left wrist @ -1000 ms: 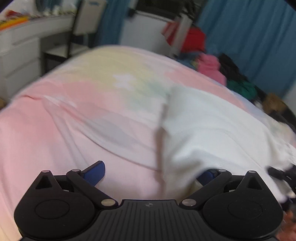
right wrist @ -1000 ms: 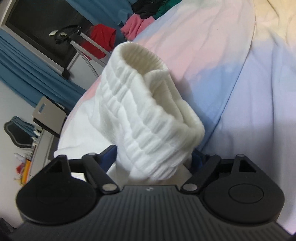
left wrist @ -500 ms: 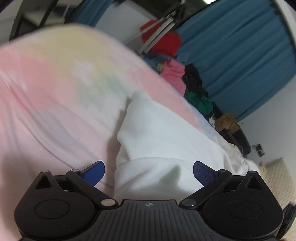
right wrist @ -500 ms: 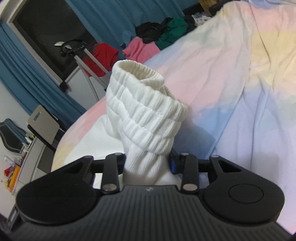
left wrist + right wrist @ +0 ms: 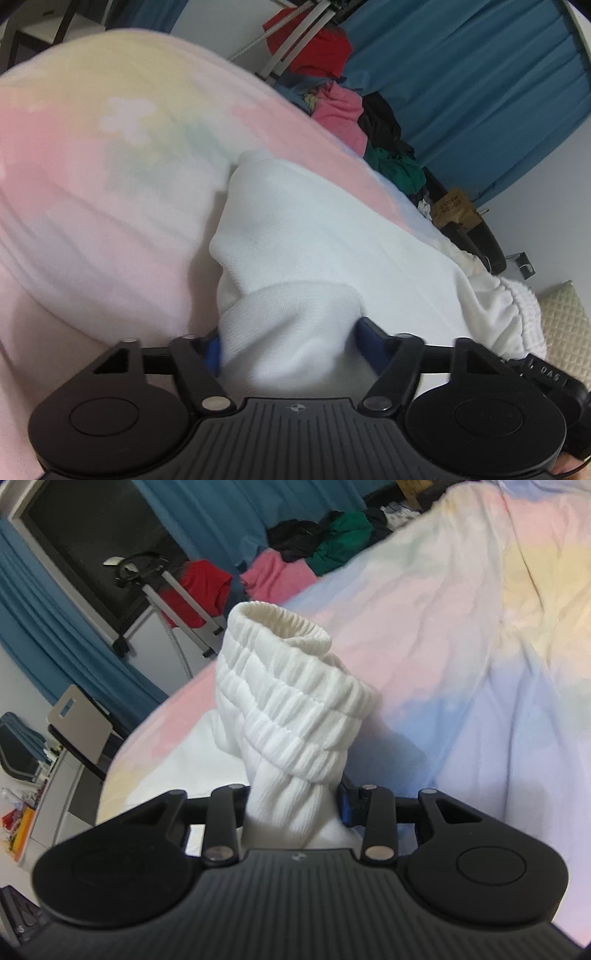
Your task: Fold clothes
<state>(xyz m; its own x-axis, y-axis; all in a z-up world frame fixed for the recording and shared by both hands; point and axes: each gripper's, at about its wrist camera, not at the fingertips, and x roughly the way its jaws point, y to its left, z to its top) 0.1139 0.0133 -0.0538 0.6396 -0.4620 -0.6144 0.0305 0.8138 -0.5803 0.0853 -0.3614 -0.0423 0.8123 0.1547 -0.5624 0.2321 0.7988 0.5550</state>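
A white garment (image 5: 325,236) with a ribbed elastic waistband lies on a pastel tie-dye bedsheet (image 5: 96,177). My left gripper (image 5: 288,343) is shut on a bunched fold of the white cloth, its blue pads (image 5: 213,350) pressed against the fabric. My right gripper (image 5: 291,805) is shut on the ribbed waistband (image 5: 288,701), which stands up in a twisted roll above the jaws. The rest of the garment (image 5: 192,760) trails down to the left onto the sheet (image 5: 480,627).
Beyond the bed lie piled clothes: red (image 5: 317,48), pink (image 5: 340,114), black and green (image 5: 399,166). Blue curtains (image 5: 461,74) hang behind. A metal rack (image 5: 173,605), a chair (image 5: 81,723) and a white desk stand at the left. A quilted cushion (image 5: 565,325) sits at the right.
My left gripper has closed from open onto the white cloth. My right gripper has closed tighter on the waistband and lifted it more upright.
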